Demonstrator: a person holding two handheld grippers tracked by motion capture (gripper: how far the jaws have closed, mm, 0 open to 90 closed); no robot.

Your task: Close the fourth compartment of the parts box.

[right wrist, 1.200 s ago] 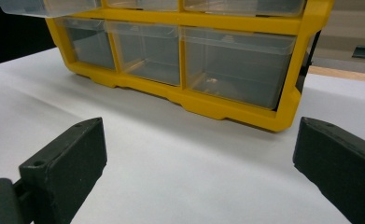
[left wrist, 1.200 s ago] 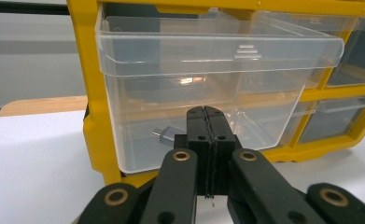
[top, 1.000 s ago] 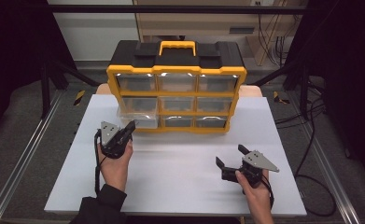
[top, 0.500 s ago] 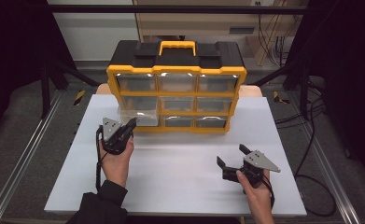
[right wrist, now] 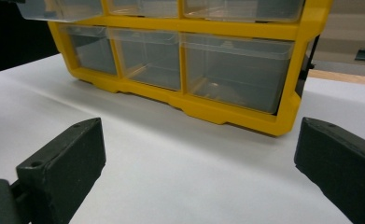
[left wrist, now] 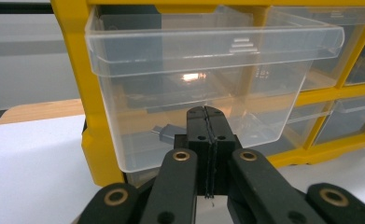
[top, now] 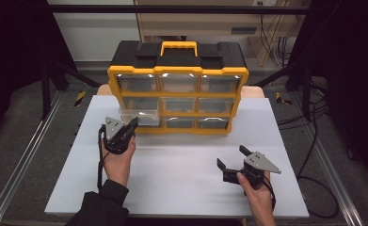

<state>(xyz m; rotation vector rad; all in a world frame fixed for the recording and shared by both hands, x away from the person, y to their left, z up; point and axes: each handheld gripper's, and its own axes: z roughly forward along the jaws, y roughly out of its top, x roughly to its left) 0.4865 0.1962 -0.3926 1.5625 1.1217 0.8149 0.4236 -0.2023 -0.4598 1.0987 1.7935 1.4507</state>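
Drawer: the clear drawer (top: pixel 139 114) at the left of the organiser's middle row stands pulled part-way out of the yellow organiser (top: pixel 178 92); a second ago it stood out just as far, so it has not been pushed in.
Contents: in the left gripper view a small dark thing (left wrist: pixel 164 132) lies on the drawer's floor; what it is cannot be told.
Left gripper: the left gripper (top: pixel 131 126) has crept a little toward 12 o'clock and now sits just in front of the drawer's front wall (left wrist: pixel 194 112), fingers (left wrist: pixel 198 122) pressed together with nothing between them; whether the tips touch the plastic cannot be told.
Right gripper: the right gripper (top: pixel 231 159) rests at about 5 o'clock on the white worktop (top: pixel 181 155), unmoved, fingers (right wrist: pixel 61 161) spread wide and empty, well apart from the organiser.
Meaning: closed tips squared up to the front wall suggest a push to close the drawer, likely about to begin.
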